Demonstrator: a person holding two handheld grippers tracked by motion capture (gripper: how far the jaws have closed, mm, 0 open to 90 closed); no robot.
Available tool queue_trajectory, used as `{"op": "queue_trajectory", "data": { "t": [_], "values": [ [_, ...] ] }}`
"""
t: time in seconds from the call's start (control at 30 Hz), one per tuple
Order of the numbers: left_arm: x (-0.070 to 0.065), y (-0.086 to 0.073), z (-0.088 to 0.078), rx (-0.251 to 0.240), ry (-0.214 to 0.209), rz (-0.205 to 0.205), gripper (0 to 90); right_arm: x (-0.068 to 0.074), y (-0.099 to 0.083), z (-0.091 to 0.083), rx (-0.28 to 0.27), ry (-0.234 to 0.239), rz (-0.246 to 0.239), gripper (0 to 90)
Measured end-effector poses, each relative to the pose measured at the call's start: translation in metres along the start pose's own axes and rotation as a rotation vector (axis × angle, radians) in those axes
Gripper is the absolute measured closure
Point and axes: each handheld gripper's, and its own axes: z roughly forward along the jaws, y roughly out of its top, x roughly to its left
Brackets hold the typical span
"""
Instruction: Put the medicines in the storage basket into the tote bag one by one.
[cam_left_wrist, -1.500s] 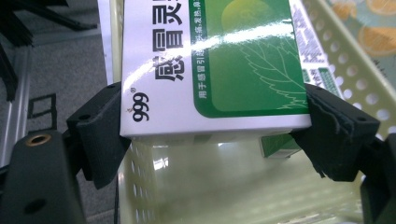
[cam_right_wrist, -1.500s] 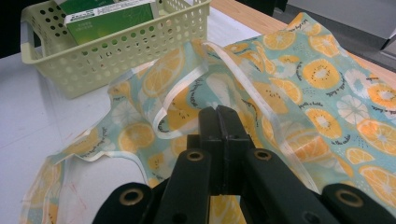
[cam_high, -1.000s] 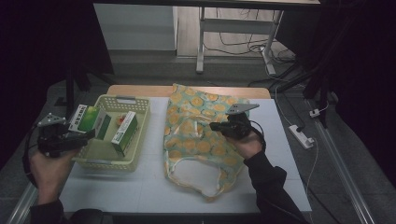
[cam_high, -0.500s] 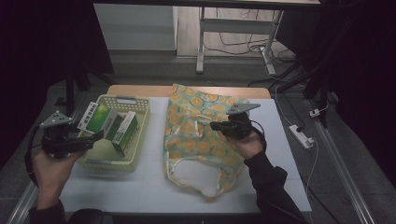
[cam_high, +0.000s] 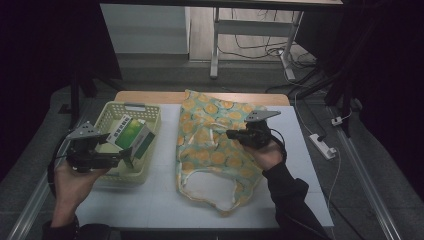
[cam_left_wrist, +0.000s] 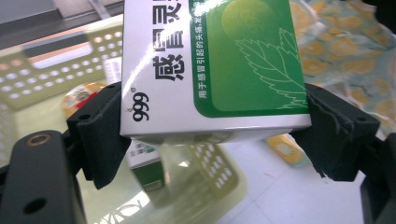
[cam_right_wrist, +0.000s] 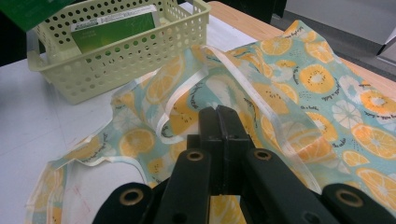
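A white and green medicine box (cam_high: 131, 135) (cam_left_wrist: 210, 60) hangs tilted over the pale yellow basket (cam_high: 150, 107) (cam_right_wrist: 116, 56), clamped by its sides in my left gripper (cam_high: 125, 152) (cam_left_wrist: 210, 135). Another green box (cam_right_wrist: 116, 28) (cam_left_wrist: 147, 163) lies inside the basket. To the right, a bag printed with oranges (cam_high: 210, 150) (cam_right_wrist: 327, 84) is spread on the white table. My right gripper (cam_high: 230, 134) (cam_right_wrist: 219, 112) rests over the bag's middle, jaws pressed together on a raised fold of the fabric by its white trim.
The basket stands at the table's left, the bag's open mouth (cam_high: 207, 185) faces the near edge. A wooden strip (cam_high: 150, 96) borders the far side. A power strip (cam_high: 322, 146) lies on the floor at the right, and a desk frame (cam_high: 215, 45) stands behind.
My left gripper has lifted the medicine box up out of the basket and carried it a little toward the bag. The right gripper and the bag have stayed put.
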Motion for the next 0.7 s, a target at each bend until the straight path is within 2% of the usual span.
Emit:
{"op": "queue_trajectory", "data": {
  "t": [0.23, 0.33, 0.43, 0.5, 0.6, 0.7],
  "values": [
    [-0.017, 0.005, 0.008, 0.008, -0.059, 0.047, 17.4, 0.0, 0.0, 0.0, 0.0, -0.001, 0.0, 90.0],
    [-0.025, 0.007, 0.016, 0.014, -0.105, 0.062, 17.4, 0.001, 0.0, -0.001, -0.001, -0.003, -0.002, 90.0],
    [-0.033, 0.008, 0.025, 0.021, -0.17, 0.081, 17.4, 0.0, 0.0, -0.001, -0.002, -0.005, -0.002, 90.0],
    [-0.04, 0.009, 0.031, 0.039, -0.182, 0.106, 17.4, 0.0, 0.0, -0.001, -0.001, -0.005, -0.002, 90.0],
    [-0.049, 0.01, 0.04, 0.05, -0.224, 0.119, 17.4, -0.001, -0.001, -0.001, -0.002, -0.006, -0.001, 90.0],
    [-0.058, 0.01, 0.05, 0.072, -0.239, 0.139, 17.4, -0.001, -0.001, -0.002, -0.001, -0.006, -0.002, 90.0]
  ]
}}
